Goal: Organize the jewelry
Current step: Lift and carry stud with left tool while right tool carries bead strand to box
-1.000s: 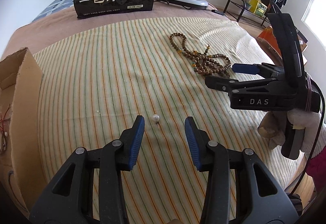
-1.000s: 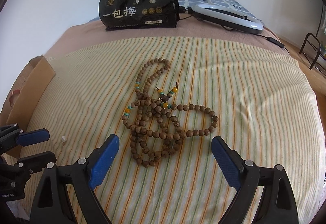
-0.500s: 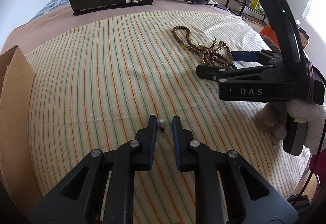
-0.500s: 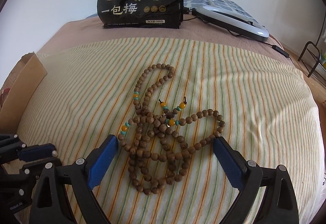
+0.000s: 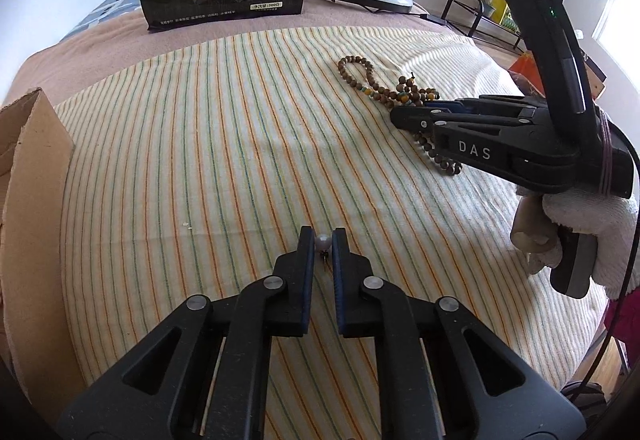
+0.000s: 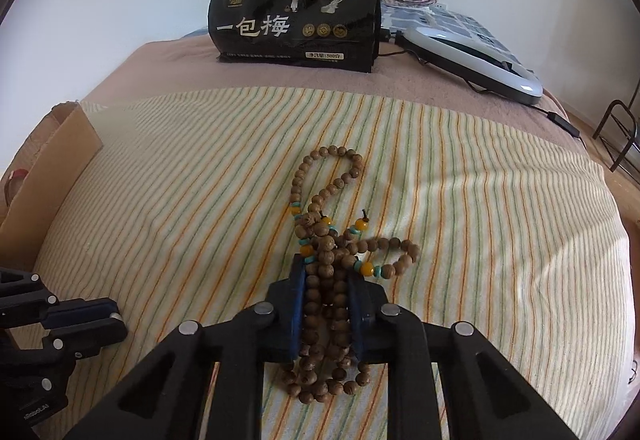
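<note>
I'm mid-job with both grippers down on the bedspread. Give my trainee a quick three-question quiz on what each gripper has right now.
1. True or false: the left gripper has its fingers closed on the small pearl earring.
2. What is caught between the fingers of the right gripper? A) black snack bag B) wooden bead necklace C) cardboard box
3. Fill in: the necklace's free loop lies on the ______ cloth.

Key:
1. True.
2. B, the wooden bead necklace; the black snack bag stands behind, and the cardboard box is at the left.
3. striped: striped cloth.
</note>
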Demonstrator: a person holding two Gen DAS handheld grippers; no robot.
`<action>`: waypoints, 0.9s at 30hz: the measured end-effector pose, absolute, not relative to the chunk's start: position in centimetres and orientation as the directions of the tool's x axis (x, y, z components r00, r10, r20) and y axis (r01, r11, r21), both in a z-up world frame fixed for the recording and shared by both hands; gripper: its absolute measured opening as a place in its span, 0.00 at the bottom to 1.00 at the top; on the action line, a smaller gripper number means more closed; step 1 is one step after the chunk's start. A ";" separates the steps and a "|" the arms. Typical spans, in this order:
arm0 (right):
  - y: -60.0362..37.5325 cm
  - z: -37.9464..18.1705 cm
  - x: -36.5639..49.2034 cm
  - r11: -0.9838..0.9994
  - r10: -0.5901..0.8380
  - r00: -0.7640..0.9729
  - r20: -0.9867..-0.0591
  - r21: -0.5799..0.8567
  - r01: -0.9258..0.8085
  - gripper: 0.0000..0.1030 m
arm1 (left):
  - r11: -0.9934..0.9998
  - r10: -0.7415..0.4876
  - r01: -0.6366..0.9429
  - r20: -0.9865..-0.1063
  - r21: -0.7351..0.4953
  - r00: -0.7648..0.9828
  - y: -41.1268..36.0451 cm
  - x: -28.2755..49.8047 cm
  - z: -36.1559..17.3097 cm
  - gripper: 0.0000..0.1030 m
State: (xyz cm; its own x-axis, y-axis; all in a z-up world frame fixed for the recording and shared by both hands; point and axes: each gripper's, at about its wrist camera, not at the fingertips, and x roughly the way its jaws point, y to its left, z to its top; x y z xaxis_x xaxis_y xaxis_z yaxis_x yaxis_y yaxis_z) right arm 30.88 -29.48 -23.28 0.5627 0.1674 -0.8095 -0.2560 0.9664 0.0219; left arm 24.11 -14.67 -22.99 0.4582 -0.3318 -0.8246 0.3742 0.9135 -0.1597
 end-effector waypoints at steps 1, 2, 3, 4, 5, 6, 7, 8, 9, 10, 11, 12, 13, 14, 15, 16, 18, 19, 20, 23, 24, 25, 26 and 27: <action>-29.5 -23.2 30.8 0.967 0.171 0.562 -0.809 0.027 -0.254 0.16 | 0.913 -0.334 0.374 -0.823 -0.161 0.460 -14.6 24.0 -22.8 0.07; -29.6 -23.1 30.7 0.967 0.175 0.562 -0.808 0.034 -0.252 0.16 | 0.913 -0.336 0.374 -0.820 -0.162 0.464 -14.6 24.0 -22.5 0.07; -29.7 -23.0 30.6 0.968 0.179 0.564 -0.807 0.041 -0.248 0.15 | 0.913 -0.336 0.374 -0.818 -0.162 0.466 -14.6 23.9 -22.3 0.07; -29.8 -22.8 30.4 0.969 0.183 0.567 -0.803 0.049 -0.243 0.15 | 0.913 -0.338 0.374 -0.816 -0.163 0.470 -14.5 23.8 -22.0 0.07; -29.9 -22.6 30.1 0.969 0.187 0.570 -0.800 0.055 -0.242 0.15 | 0.913 -0.340 0.374 -0.813 -0.164 0.473 -14.5 23.7 -21.8 0.07; -30.0 -22.3 29.9 0.969 0.191 0.572 -0.797 0.059 -0.242 0.14 | 0.913 -0.341 0.373 -0.811 -0.166 0.475 -14.4 23.6 -21.6 0.07; -30.0 -22.1 29.6 0.968 0.193 0.575 -0.795 0.059 -0.243 0.14 | 0.913 -0.343 0.372 -0.808 -0.168 0.479 -14.3 23.5 -21.3 0.07; -30.1 -21.8 29.4 0.968 0.192 0.578 -0.793 0.057 -0.244 0.13 | 0.913 -0.345 0.371 -0.805 -0.169 0.482 -14.2 23.4 -21.0 0.07; -30.1 -21.5 29.1 0.968 0.191 0.582 -0.791 0.053 -0.245 0.11 | 0.913 -0.347 0.370 -0.803 -0.171 0.485 -14.2 23.3 -20.8 0.07; -30.2 -21.1 28.9 0.968 0.191 0.586 -0.788 0.052 -0.246 0.10 | 0.913 -0.349 0.368 -0.800 -0.174 0.488 -14.1 23.2 -20.5 0.07; -30.3 -20.8 28.6 0.968 0.190 0.591 -0.784 0.051 -0.245 0.10 | 0.913 -0.352 0.368 -0.796 -0.176 0.492 -14.0 23.0 -20.1 0.07; -30.4 -20.3 28.3 0.969 0.191 0.597 -0.779 0.052 -0.242 0.10 | 0.913 -0.353 0.368 -0.793 -0.177 0.496 -13.9 22.8 -19.8 0.07; -30.6 -19.9 27.9 0.969 0.192 0.603 -0.775 0.054 -0.240 0.10 | 0.913 -0.355 0.368 -0.790 -0.178 0.499 -13.9 22.7 -19.5 0.07; -30.7 -19.5 27.7 0.970 0.192 0.607 -0.771 0.054 -0.238 0.10 | 0.912 -0.357 0.369 -0.787 -0.178 0.503 -13.8 22.5 -19.2 0.07; -30.8 -19.1 27.5 0.970 0.192 0.613 -0.767 0.054 -0.236 0.10 | 0.912 -0.357 0.370 -0.784 -0.176 0.507 -13.7 22.3 -18.9 0.07; -31.0 -18.6 27.1 0.971 0.192 0.619 -0.762 0.054 -0.234 0.10 | 0.912 -0.359 0.371 -0.781 -0.176 0.511 -13.6 22.1 -18.6 0.07; -31.3 -17.7 26.5 0.971 0.194 0.629 -0.753 0.056 -0.233 0.10 | 0.911 -0.360 0.373 -0.775 -0.173 0.519 -13.5 21.8 -18.0 0.07; -31.4 -17.3 26.2 0.971 0.194 0.636 -0.747 0.055 -0.232 0.10 | 0.911 -0.360 0.374 -0.771 -0.171 0.524 -13.4 21.6 -17.5 0.07; -31.4 -16.7 25.8 0.971 0.195 0.643 -0.740 0.055 -0.231 0.10 | 0.912 -0.361 0.374 -0.768 -0.170 0.529 -13.2 21.4 -17.2 0.07; -31.5 -15.3 24.9 0.971 0.194 0.662 -0.724 0.048 -0.233 0.10 | 0.913 -0.363 0.372 -0.756 -0.170 0.545 -12.8 20.8 -16.1 0.07; -31.5 -14.7 24.6 0.971 0.194 0.668 -0.718 0.044 -0.235 0.10 | 0.913 -0.363 0.372 -0.753 -0.170 0.549 -12.7 20.5 -15.8 0.07; -31.5 -14.1 24.2 0.971 0.195 0.676 -0.710 0.041 -0.236 0.10 | 0.913 -0.363 0.372 -0.749 -0.168 0.554 -12.6 20.3 -15.3 0.07; -31.6 -13.6 23.9 0.971 0.196 0.682 -0.704 0.040 -0.237 0.10 | 0.913 -0.363 0.372 -0.745 -0.165 0.560 -12.4 20.1 -15.0 0.07; -31.6 -13.0 23.5 0.970 0.197 0.689 -0.697 0.039 -0.239 0.10 | 0.913 -0.363 0.373 -0.741 -0.163 0.564 -12.3 19.9 -14.6 0.07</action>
State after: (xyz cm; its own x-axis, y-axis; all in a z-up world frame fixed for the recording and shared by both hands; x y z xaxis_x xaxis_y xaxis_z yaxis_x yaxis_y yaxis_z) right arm 23.52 -31.56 -13.00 0.6893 0.1975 -0.6970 -0.2389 0.9703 0.0387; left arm 19.87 -12.30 -14.62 0.5643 -0.3631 -0.7415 0.3730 0.9133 -0.1634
